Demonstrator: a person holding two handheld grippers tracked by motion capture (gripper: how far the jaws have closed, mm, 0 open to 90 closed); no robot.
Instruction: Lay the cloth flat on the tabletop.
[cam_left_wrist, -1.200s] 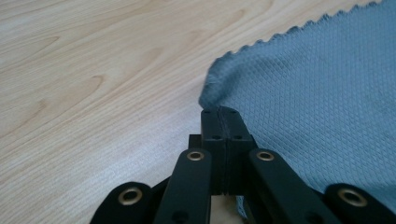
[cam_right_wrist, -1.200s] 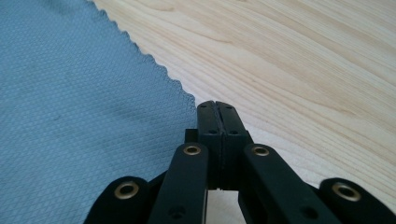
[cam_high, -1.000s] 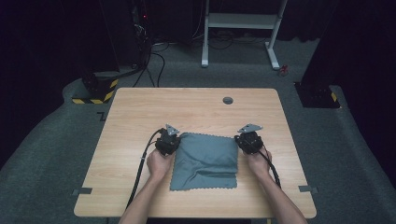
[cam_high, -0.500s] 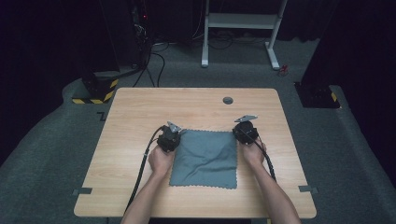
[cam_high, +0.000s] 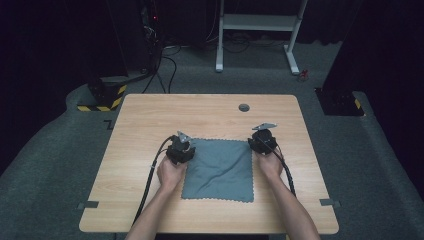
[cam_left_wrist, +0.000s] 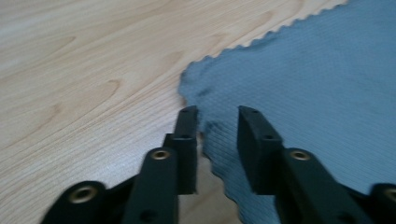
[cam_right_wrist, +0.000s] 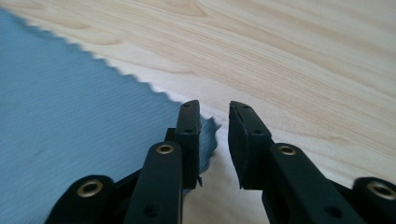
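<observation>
While both my grippers sit at the cloth's far corners, status by item:

cloth: blue-grey cloth (cam_high: 218, 170) lies spread flat on the table (cam_high: 150, 120), square to me, scalloped edge all round, a few soft wrinkles mid-panel.

left gripper: my left gripper (cam_left_wrist: 217, 128) is at the far-left corner; jaws apart with a narrow gap, straddling the cloth's edge, nothing pinched between them that I can see. High view puts it at (cam_high: 181, 148).

right gripper: my right gripper (cam_right_wrist: 214, 126) is at the far-right corner; jaws apart, the corner tip of the cloth (cam_right_wrist: 93, 130) sits beside and under the left jaw, not clamped. High view puts it at (cam_high: 263, 138).

progress: looks like the spread/flatten part is done, judging by how flat and square the cloth lies. No fold in it yet. Both corners lined up for a pinch, but neither is gripped.

left to do: my guess is close both jaws on the far corners, then lift and carry them toward the near edge.

containers: none on the table, so nothing held in any. Only other item is a small dark round fitting (cam_high: 244, 107) near the far edge, well apart from the cloth.

risk: jaws may close on bare wood beside the corner tips.
</observation>
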